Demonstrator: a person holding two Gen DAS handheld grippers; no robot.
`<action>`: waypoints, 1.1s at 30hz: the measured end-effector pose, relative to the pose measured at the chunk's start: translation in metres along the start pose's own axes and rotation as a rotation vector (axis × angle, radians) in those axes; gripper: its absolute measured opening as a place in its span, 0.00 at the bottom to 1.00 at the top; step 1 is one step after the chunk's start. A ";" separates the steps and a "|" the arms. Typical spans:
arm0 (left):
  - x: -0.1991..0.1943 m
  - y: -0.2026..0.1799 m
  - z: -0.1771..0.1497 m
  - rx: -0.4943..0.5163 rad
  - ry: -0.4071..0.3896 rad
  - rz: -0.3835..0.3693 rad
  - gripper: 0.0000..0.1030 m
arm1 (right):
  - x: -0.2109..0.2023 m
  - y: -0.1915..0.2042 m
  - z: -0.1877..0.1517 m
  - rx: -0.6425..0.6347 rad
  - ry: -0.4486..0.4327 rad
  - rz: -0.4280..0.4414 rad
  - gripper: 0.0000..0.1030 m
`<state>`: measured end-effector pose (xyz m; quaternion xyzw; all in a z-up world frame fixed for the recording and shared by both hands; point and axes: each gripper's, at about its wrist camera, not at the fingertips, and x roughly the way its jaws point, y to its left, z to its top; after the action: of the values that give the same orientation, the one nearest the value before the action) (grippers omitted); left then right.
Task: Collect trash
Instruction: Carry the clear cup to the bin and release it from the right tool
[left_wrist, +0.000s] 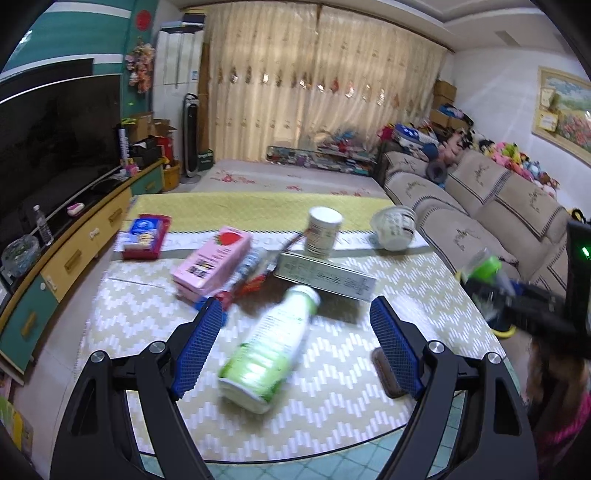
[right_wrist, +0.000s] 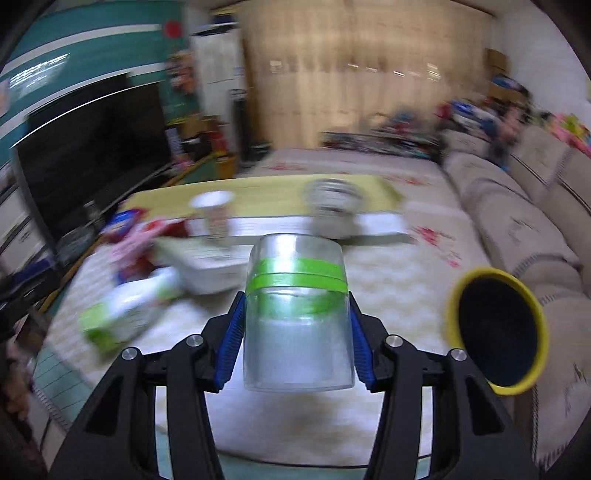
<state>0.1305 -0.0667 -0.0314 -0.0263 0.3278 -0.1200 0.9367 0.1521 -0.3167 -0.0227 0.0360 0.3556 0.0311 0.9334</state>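
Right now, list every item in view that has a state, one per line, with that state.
left gripper: open, around the bottle, not touching
green-and-white bottle: lying on its side, capped
right gripper: shut on the clear container
clear container: held up, green tape around it
paper cup: upright on the flat box
white bowl: tipped over
pink carton: lying flat
yellow bin: open
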 end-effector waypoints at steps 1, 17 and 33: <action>0.004 -0.005 -0.001 0.010 0.009 -0.009 0.79 | 0.003 -0.022 0.001 0.030 0.006 -0.040 0.47; 0.116 -0.118 -0.015 0.148 0.279 -0.161 0.79 | 0.110 -0.243 -0.029 0.242 0.226 -0.445 0.50; 0.154 -0.144 -0.019 0.183 0.384 -0.138 0.73 | 0.098 -0.245 -0.041 0.245 0.184 -0.413 0.61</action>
<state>0.2050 -0.2432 -0.1218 0.0600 0.4854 -0.2157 0.8451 0.2060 -0.5507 -0.1396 0.0723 0.4399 -0.2005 0.8724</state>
